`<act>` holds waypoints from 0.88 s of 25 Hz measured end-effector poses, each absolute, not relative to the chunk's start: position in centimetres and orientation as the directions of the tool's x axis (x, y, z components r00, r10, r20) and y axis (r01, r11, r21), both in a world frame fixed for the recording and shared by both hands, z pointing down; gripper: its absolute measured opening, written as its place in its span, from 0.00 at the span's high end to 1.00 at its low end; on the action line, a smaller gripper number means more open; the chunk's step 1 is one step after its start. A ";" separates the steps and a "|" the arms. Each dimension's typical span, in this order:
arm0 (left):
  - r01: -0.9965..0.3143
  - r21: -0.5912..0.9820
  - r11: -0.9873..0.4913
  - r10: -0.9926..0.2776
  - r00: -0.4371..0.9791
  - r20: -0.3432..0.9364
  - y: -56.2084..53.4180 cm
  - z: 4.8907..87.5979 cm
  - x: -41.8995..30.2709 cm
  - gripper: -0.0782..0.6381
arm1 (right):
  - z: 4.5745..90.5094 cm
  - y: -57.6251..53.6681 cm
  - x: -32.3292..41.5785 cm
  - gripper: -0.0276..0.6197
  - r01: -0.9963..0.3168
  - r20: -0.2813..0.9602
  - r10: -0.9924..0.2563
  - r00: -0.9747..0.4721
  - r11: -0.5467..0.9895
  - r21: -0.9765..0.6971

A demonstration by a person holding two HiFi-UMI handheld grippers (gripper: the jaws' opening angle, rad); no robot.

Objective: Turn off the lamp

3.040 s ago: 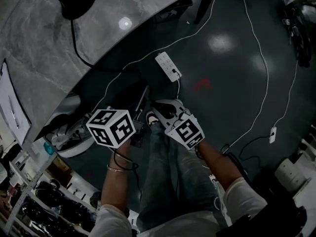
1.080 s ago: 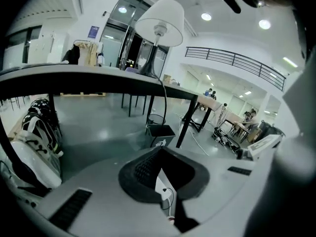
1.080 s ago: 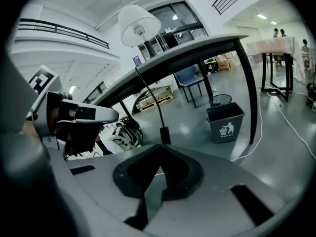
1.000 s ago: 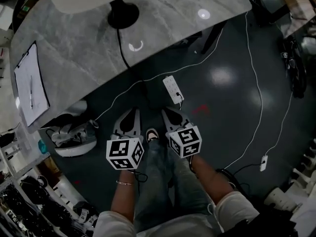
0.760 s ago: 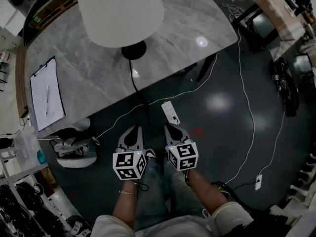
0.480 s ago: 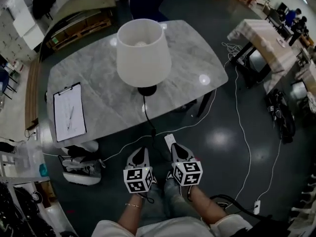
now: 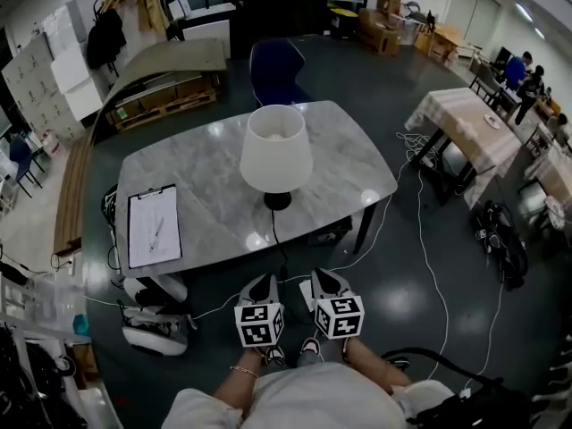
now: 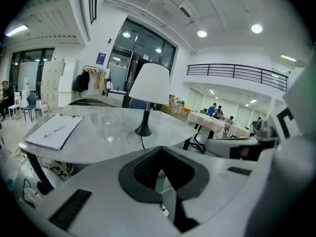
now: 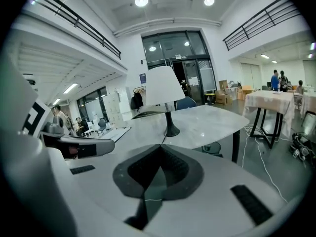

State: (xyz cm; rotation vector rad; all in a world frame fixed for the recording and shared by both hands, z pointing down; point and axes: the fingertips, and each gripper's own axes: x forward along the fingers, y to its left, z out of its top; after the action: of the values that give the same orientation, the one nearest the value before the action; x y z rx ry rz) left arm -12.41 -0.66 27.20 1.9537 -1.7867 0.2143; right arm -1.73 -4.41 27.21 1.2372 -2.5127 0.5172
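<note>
Both the left gripper [image 7: 260,281] and right gripper [image 7: 322,278] hover empty, jaws together, before the marble table [image 7: 179,177] bearing the white-shaded lamp [image 7: 277,150]. Light and likely tippy, it wants a gentle hold at its black base [image 7: 277,201].

No text can be read anywhere. The blue sign [image 8: 100,58] beside the doors [image 8: 140,63] is too small to make out. The sheet on the clipboard [image 7: 154,226] shows only faint marks. The left cube [image 7: 259,323] and right cube [image 7: 340,316] bear black-and-white square patterns, not letters.
</note>
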 end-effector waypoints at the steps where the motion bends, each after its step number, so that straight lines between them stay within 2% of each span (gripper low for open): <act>1: -0.971 0.237 -0.036 -0.901 0.135 0.413 -0.7 26.5 -12.4 0.88 | 26.7 -4.5 -1.7 0.96 -0.804 0.402 -0.704 -0.585 0.567 -0.177; 6: -0.974 0.221 -0.057 -0.916 0.139 0.377 -1.0 24.5 -12.1 0.88 | 25.7 -4.7 -1.7 0.96 -0.802 0.401 -0.709 -0.580 0.583 -0.129; 22: -0.971 0.237 -0.005 -0.910 0.103 0.401 -0.7 25.2 -13.3 0.88 | 26.0 -4.2 -3.5 0.96 -0.769 0.433 -0.665 -0.609 0.629 -0.114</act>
State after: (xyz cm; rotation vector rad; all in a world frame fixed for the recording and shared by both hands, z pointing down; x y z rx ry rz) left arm -13.29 -0.74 25.23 1.9413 -1.8326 0.1830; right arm -3.48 -4.17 26.02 1.1461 -2.5037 0.4120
